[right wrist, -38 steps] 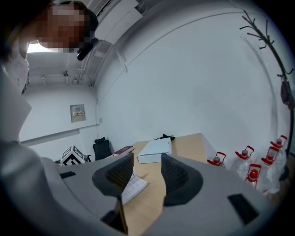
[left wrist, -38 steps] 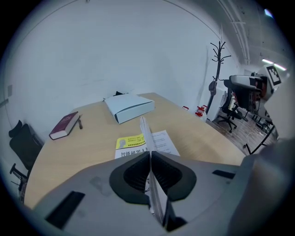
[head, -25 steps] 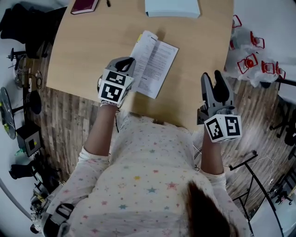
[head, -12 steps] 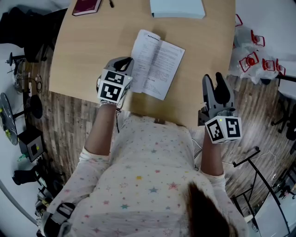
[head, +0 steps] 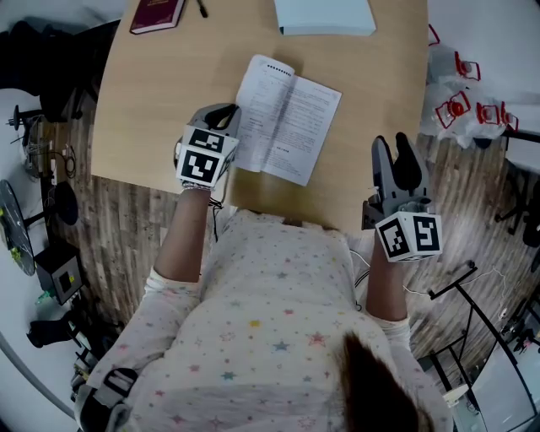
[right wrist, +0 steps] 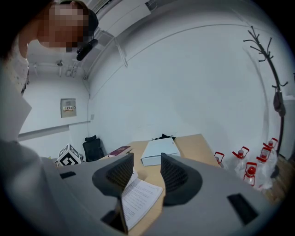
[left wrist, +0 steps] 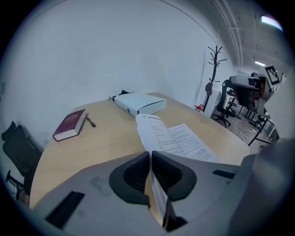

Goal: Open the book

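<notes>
The book (head: 287, 118) lies open on the wooden table (head: 152, 101), its printed pages facing up. My left gripper (head: 223, 116) is at the book's left edge, shut on a thin leaf of it. In the left gripper view that leaf stands edge-on between the closed jaws of the left gripper (left wrist: 151, 161), and the open pages (left wrist: 177, 138) spread beyond. My right gripper (head: 395, 162) hovers over the table's near right corner, open and holding nothing. In the right gripper view the book (right wrist: 140, 198) shows below the parted jaws of the right gripper (right wrist: 146, 173).
A maroon book (head: 156, 13) and a pen (head: 201, 8) lie at the far left of the table, a white box (head: 325, 15) at the far middle. Water jugs with red caps (head: 460, 105) stand on the floor to the right. A coat rack (left wrist: 213, 78) stands beyond.
The open book has spread wider and lies flatter, shifted slightly right. The left gripper has stayed at its left edge, drawn slightly left. The right gripper has barely moved.
</notes>
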{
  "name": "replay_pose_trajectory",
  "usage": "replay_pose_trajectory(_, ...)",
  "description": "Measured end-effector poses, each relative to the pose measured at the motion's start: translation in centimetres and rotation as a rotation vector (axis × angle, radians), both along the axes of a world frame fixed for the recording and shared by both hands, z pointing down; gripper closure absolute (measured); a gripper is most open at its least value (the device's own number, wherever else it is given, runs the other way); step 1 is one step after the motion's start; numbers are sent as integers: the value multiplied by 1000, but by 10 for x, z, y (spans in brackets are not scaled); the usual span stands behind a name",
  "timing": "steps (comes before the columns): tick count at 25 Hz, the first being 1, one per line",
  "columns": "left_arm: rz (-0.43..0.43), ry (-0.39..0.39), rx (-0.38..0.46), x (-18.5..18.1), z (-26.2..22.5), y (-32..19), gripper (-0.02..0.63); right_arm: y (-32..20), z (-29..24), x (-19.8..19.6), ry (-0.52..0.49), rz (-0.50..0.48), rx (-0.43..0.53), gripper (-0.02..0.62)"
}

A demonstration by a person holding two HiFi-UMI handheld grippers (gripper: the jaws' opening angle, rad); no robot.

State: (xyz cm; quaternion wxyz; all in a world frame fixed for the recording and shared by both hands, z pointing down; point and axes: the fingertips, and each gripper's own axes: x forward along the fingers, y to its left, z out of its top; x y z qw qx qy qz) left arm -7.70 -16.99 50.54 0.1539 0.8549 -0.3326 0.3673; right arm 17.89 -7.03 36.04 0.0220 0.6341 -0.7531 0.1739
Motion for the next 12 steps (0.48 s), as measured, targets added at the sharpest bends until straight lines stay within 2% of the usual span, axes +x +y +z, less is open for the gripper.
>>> replay_pose_trajectory(12,18,1,-7,-26,7,-18,583,-12,-1,-26,8,29,-4,420)
